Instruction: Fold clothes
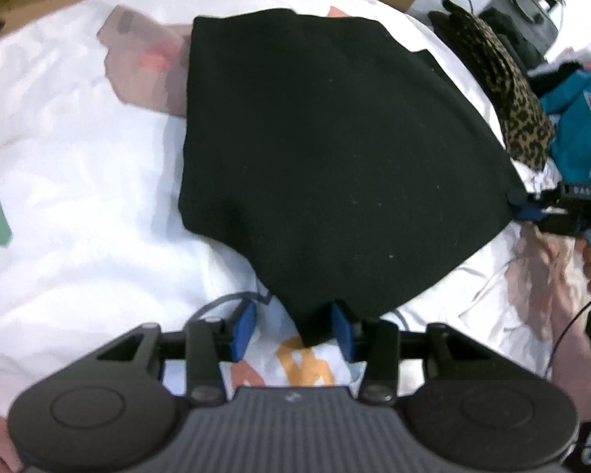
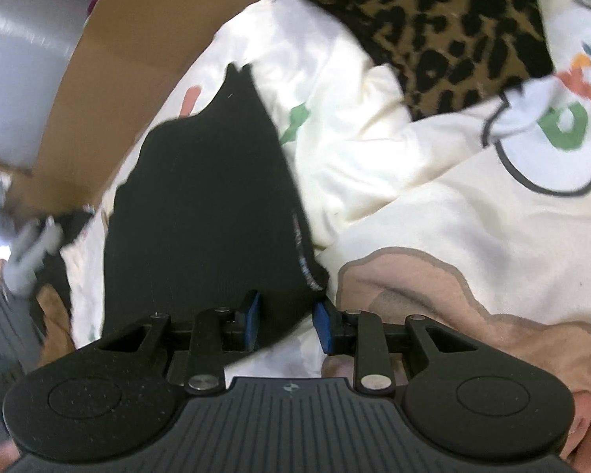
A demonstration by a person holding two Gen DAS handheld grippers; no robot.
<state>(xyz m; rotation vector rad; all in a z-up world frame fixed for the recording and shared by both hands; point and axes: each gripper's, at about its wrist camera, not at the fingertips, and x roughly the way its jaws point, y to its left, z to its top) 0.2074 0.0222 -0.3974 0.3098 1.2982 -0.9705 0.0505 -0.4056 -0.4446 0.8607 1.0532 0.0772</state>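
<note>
Left gripper (image 1: 293, 329): jaws stand partly apart with a near corner of the black garment (image 1: 327, 149) hanging between them. The cloth lies against the right blue pad (image 1: 344, 331); the left pad stands clear of it, with printed white fabric visible in the gap. Whether the corner is truly pinched cannot be told.

Right gripper (image 2: 287, 325): jaws partly apart, with the near edge of the black garment (image 2: 209, 213) filling most of the gap between the blue pads (image 2: 252, 321). The cloth sits against the left pad; contact at the right pad is unclear, so a firm grip cannot be confirmed. In the left wrist view this gripper (image 1: 532, 209) sits at the garment's right corner.

The black garment is spread between the two grippers and lies on a white bedsheet (image 1: 78, 165) printed with pink, green and orange shapes. A stitched hem runs along its right edge in the right wrist view.

Far right of the garment, a leopard-print cloth (image 2: 445, 19) rests on the sheet, and beyond it a teal garment (image 1: 575, 126). Brown cardboard (image 2: 138, 39) borders the far left side. Both views are blurred.
</note>
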